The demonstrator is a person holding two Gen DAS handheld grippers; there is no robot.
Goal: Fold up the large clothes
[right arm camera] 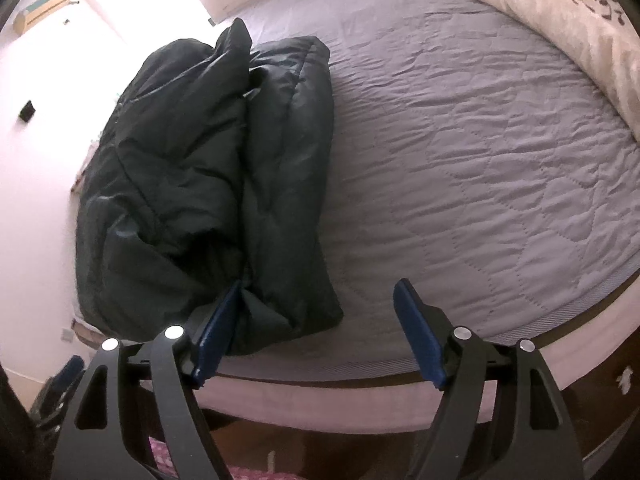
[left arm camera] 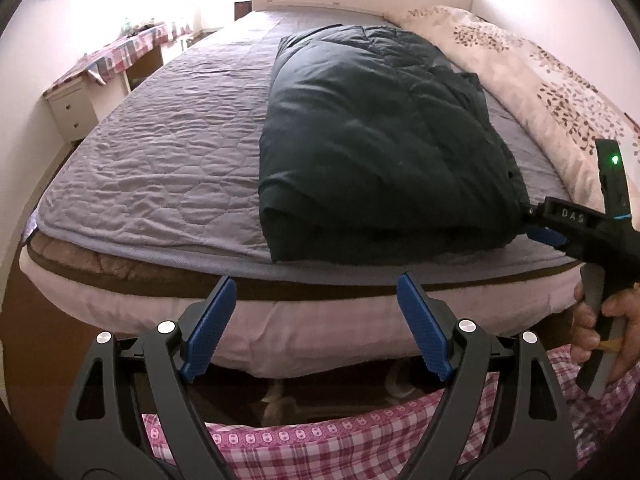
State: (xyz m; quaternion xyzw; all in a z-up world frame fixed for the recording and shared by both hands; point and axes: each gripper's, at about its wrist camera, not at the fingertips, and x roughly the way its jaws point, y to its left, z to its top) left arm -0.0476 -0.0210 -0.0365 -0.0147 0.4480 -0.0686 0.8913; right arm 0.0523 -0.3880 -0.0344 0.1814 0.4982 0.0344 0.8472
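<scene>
Lying on bed: a dark green padded jacket (left arm camera: 380, 136) is seen folded into a thick bundle on the grey quilted bedspread (left arm camera: 172, 148); it is placed near the foot edge, toward the right side in the left wrist view
Fold: in the right wrist view the jacket (right arm camera: 208, 184) is doubled lengthwise, with a deep crease between two puffy halves
Left gripper (left arm camera: 316, 328): held before the bed's foot edge, apart from the jacket; its blue pads are spread wide and nothing is held between them
Right gripper (right arm camera: 320, 332): spread wide; its left blue pad (right arm camera: 218, 328) is pressed into the jacket's near corner, while the other pad is clear over bare bedspread; nothing is clamped
Right hand (left arm camera: 604, 332): seen at the right edge, wrapped around the gripper's handle
Beside jacket: a cream duvet with a brown leaf print (left arm camera: 532, 80) is bunched along the bed's right side
Below: pink checked fabric (left arm camera: 320, 444) is seen beneath the left gripper
</scene>
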